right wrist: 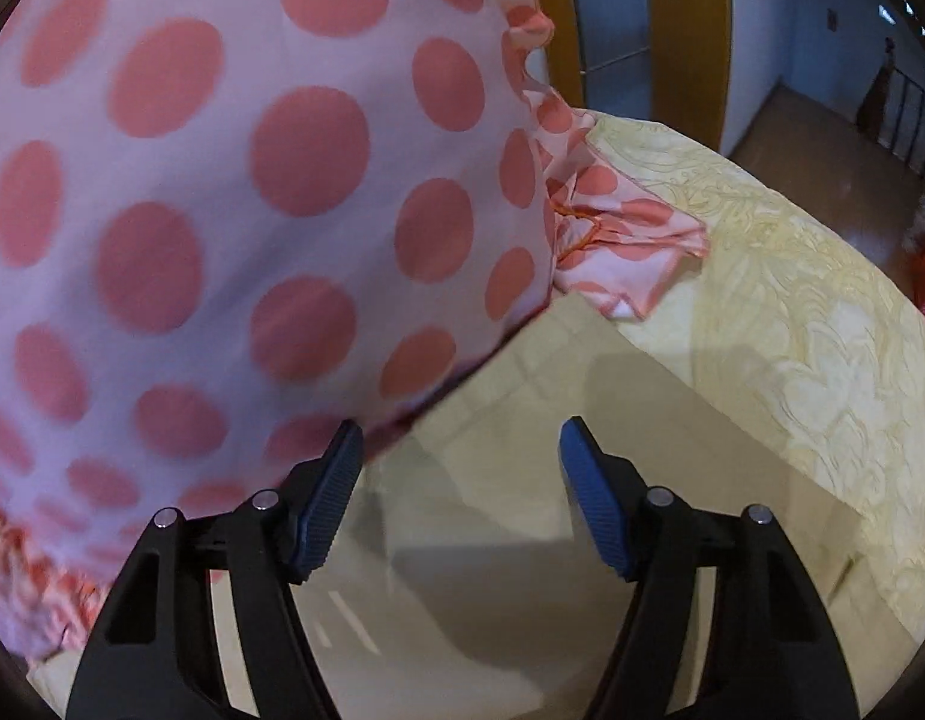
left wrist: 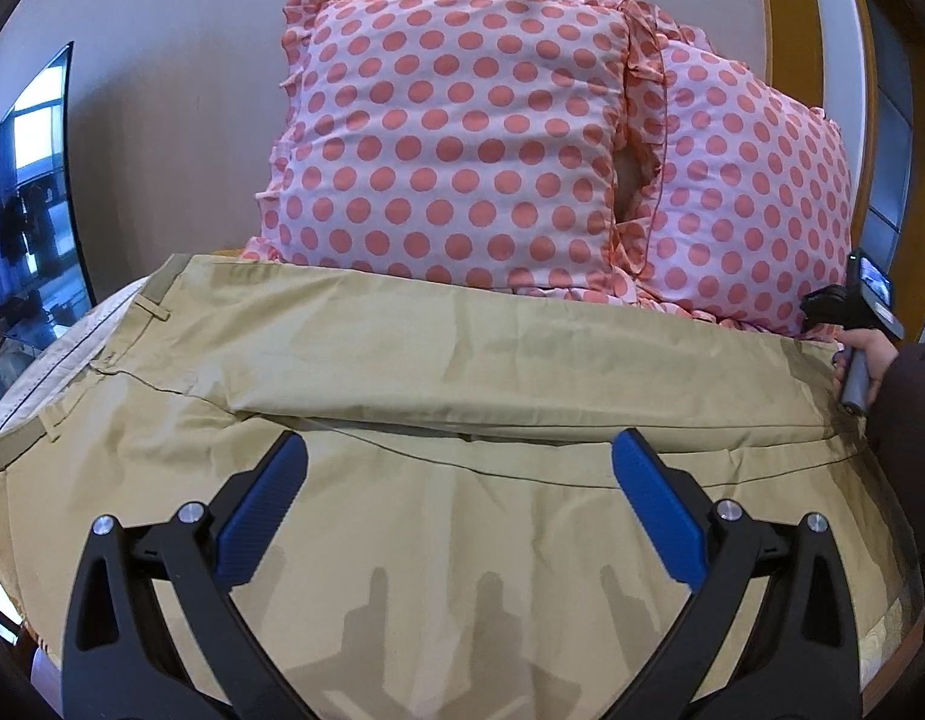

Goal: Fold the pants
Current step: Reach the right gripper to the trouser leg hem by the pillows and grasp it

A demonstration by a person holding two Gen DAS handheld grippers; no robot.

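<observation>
**Pants spread flat, both claws open and empty**

The bed (right wrist: 780, 276) carries everything; its pale yellow patterned cover shows bare along the right edge in the right wrist view. Two pink pillows (left wrist: 462, 138) with coral dots stand at the head edge against a plain wall, likely pushed back to leave room for folding. The pants (left wrist: 438, 360) lie across the bed just below the pillows, waistband toward the left edge and legs running to the right, one leg lapped partly over the other along a long seam, which suggests a lengthwise fold is set up or under way.

The left claw (left wrist: 459, 468) hovers over the middle of the pants, jaws wide apart, holding nothing. The right claw (right wrist: 459, 462) is also spread and empty, over tan cloth near the right edge, beside a pillow; I judge it is placed to take the leg ends.

A dark screen (left wrist: 30, 198) stands left; a doorway (right wrist: 612, 18) opens right
</observation>
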